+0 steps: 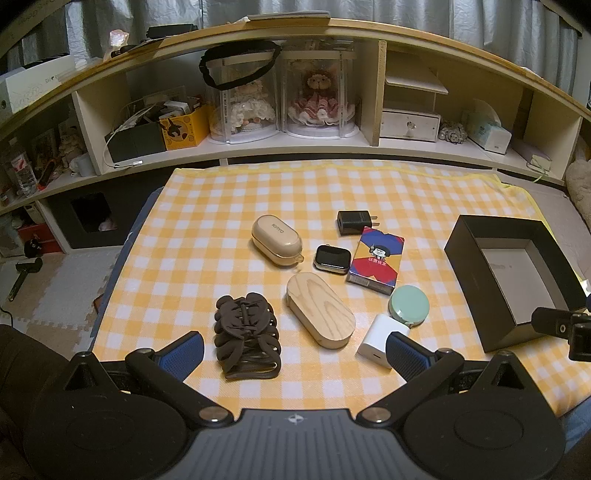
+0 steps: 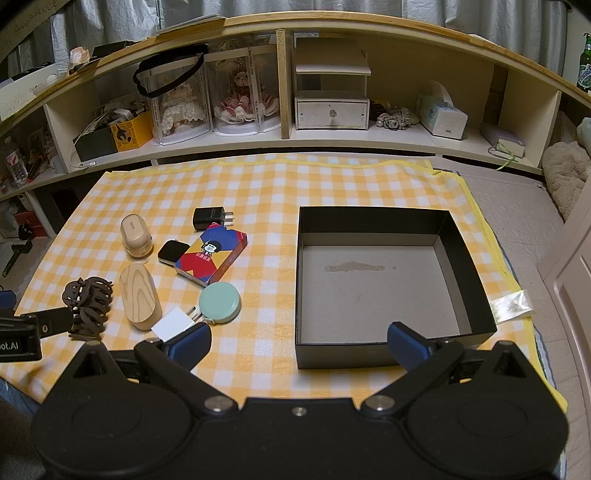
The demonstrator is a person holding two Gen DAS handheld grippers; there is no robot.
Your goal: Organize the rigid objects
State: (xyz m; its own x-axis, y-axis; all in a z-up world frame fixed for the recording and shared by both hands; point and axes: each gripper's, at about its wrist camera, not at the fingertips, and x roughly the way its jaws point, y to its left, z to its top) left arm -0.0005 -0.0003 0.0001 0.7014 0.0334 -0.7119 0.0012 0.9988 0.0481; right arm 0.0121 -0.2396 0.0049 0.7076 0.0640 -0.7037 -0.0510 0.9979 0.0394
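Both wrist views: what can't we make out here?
- White charger, left wrist view: near corner hidden behind the left gripper's finger.
- Black box, right wrist view: front wall partly covered by the right gripper's finger; cut by the frame edge in the left view.
- Card box: print too small to read.

On the green bottle (image 2: 584, 62), standing at the far right end of the shelf top (image 2: 369, 22), "TUBORG" is read. The letters "oot.AI" are seen on the black device (image 2: 18, 345) at the left edge, well left of the black box (image 2: 373, 356); other print is too small to be read
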